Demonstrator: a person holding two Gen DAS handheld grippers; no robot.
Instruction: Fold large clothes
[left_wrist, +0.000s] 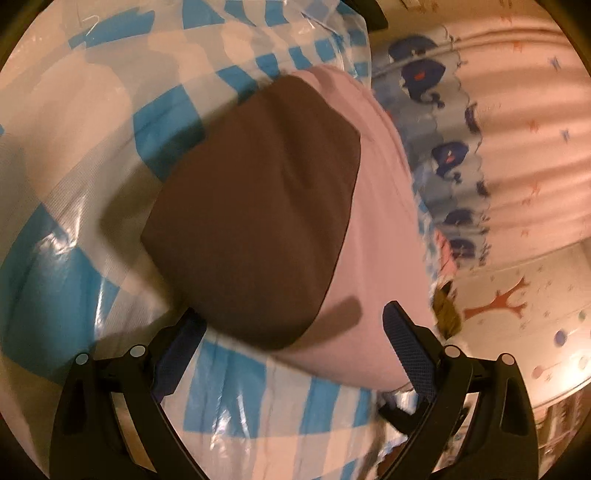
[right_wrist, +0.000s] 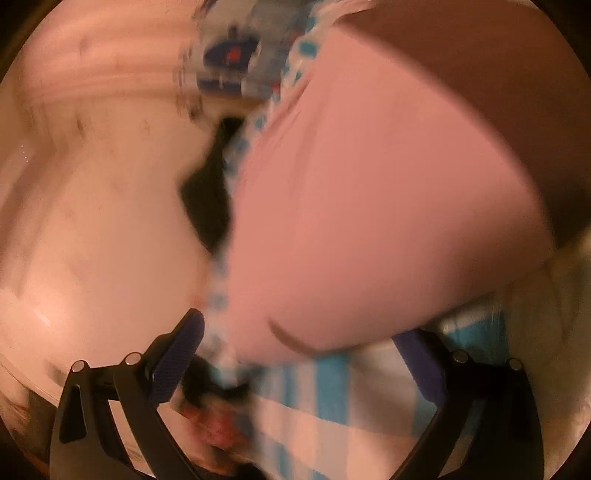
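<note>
Finishing: brown garment lies folded on pink garment; both grippers have fingers spread, empty. Next, fetch another piece.

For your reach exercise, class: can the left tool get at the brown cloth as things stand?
Probably yes. The left tool is open, and the brown cloth lies on top of the pink cloth straight ahead, its near edge between the fingers, with nothing over it.

Blurred pink garment lies on a blue-checked cover, just ahead of the right gripper's spread jaws.
</note>
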